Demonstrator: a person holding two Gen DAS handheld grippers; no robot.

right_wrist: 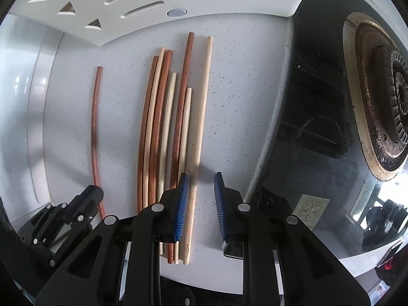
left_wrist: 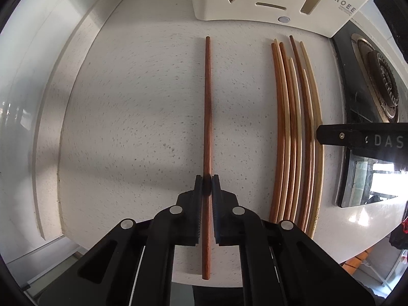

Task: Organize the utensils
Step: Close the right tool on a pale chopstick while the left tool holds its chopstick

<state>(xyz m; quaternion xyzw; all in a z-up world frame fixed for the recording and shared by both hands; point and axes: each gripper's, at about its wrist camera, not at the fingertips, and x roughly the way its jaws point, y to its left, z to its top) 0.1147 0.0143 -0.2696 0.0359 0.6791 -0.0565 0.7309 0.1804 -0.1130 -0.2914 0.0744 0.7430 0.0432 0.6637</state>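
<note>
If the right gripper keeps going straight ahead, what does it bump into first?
Probably the white holder at the back. The open right gripper points along the bare counter beside the pale chopstick; its height is unclear.

White holder point(left_wrist: 255, 2) ahead of the left tongs point(left_wrist: 207, 178): top cut off by the frame edge, slot contents mostly not visible; small print under its "DROEE" label too small to read. Single dark chopstick point(left_wrist: 207, 102): a short stretch hidden between the left tongs' pads. Right tongs point(left_wrist: 362, 137) enter the left view from the right edge, only a black piece showing, lettering cut at "DAS". In the right view, near ends of the chopstick bundle point(right_wrist: 173, 127) are partly hidden behind the right tongs' point(right_wrist: 201, 178) left finger. Stove burner point(right_wrist: 387, 97) right of those tongs is clipped by the fisheye rim. Left tongs point(right_wrist: 84, 204) cover the single chopstick's near end there.
</note>
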